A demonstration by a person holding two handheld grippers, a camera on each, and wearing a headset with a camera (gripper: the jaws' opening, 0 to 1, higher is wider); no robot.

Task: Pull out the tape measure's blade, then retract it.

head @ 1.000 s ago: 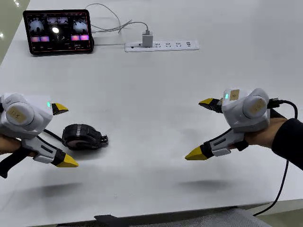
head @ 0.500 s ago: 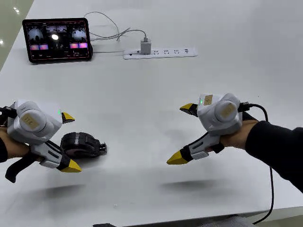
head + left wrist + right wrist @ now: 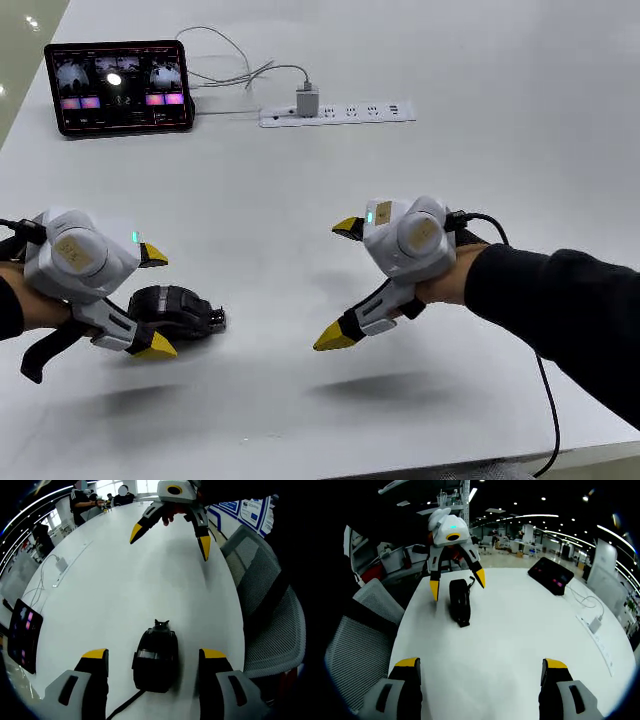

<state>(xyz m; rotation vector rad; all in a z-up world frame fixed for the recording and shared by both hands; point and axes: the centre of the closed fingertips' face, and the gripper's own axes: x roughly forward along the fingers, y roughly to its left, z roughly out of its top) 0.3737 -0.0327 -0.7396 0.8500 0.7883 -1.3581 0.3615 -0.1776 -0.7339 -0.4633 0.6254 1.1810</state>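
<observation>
Tablet (image 3: 120, 87): stands at the far left of the white table (image 3: 300, 180), well clear of the work.
Left gripper (image 3: 157, 301): jaws spread to either side of the tape measure's case. Neither tip seems to press on it, so it looks set to clamp and steady the case.
Tape measure (image 3: 156, 657): lies flat on the table between the left jaws, blade fully wound in.
Blade hook (image 3: 161, 625): points away from the left gripper and toward the right one, so it is easy to reach.
Right gripper (image 3: 338, 284): jaws wide apart and empty, well apart from the tape, tips aimed at the hook end, probably to pinch and pull it.
</observation>
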